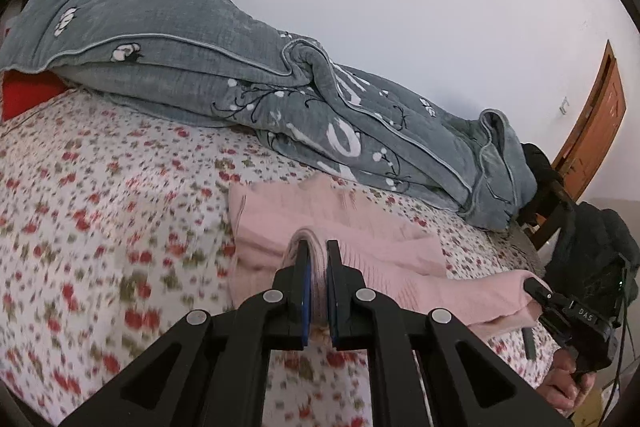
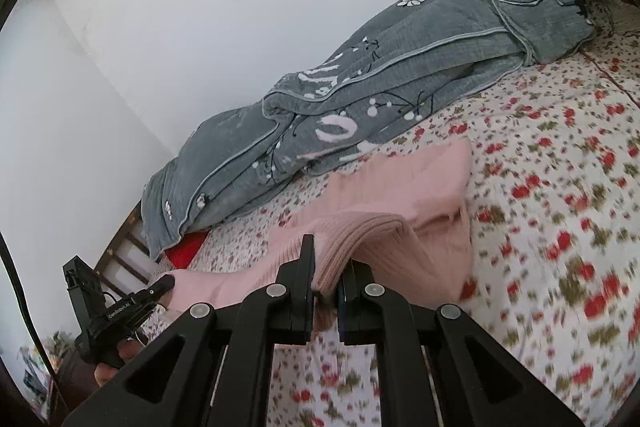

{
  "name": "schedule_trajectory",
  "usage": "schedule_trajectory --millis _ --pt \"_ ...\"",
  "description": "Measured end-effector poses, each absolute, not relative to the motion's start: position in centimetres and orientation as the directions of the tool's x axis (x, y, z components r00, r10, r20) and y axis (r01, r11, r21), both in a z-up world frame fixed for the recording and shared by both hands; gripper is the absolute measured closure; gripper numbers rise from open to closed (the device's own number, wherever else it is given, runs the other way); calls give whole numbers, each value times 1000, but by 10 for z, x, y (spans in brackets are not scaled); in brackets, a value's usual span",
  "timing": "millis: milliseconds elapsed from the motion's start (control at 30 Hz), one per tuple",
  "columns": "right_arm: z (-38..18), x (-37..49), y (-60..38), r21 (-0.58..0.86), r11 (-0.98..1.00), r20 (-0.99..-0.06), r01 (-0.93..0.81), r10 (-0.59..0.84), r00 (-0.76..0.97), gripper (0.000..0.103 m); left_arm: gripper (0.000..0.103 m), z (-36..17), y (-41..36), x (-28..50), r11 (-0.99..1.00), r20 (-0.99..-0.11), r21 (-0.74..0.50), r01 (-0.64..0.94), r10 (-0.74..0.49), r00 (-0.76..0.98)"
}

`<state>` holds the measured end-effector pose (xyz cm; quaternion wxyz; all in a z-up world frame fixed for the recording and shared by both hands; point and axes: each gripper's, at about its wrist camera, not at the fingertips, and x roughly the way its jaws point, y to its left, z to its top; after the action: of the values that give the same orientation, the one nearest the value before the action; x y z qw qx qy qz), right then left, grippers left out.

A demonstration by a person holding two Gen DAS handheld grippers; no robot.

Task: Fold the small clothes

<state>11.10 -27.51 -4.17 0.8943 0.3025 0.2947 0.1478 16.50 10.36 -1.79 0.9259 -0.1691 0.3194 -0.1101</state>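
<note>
A: Both claws are clamped on the pink top: left gripper and right gripper each pinch a ribbed edge, lifted over the bed's near edge.

B: Risk?

A: Uneven pulling could skew the fold, or thin knit may slip free; the far part could drag and bunch near the quilt.

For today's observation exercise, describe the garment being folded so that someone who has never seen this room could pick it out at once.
Start at the bed with the floral sheet, where a grey quilt lies bunched along the wall. In front of the quilt lies the pink ribbed garment, its near edge pinched by the left gripper and right gripper. It is the only plain pink thing there, unpatterned unlike its neighbours.
</note>
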Motion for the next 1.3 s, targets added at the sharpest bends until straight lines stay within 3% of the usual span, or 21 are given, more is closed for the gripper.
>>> schedule_trajectory --millis 833,1000,1167,1300 --pt "-124 304 -301 632 774 -568 34 434 699 94 95 -92 74 348 942 -683 -335 19 -257 684" --pt "-133 328 -304 607 793 -598 56 409 689 86 93 -101 75 366 944 -700 -330 1 -246 671" --pt "-128 336 -305 508 861 -622 24 347 702 73 71 -101 81 367 954 -703 -300 1 -222 676" --pt "-127 342 -305 442 897 -641 -9 323 696 64 68 -105 76 372 962 -717 -270 31 -222 661"
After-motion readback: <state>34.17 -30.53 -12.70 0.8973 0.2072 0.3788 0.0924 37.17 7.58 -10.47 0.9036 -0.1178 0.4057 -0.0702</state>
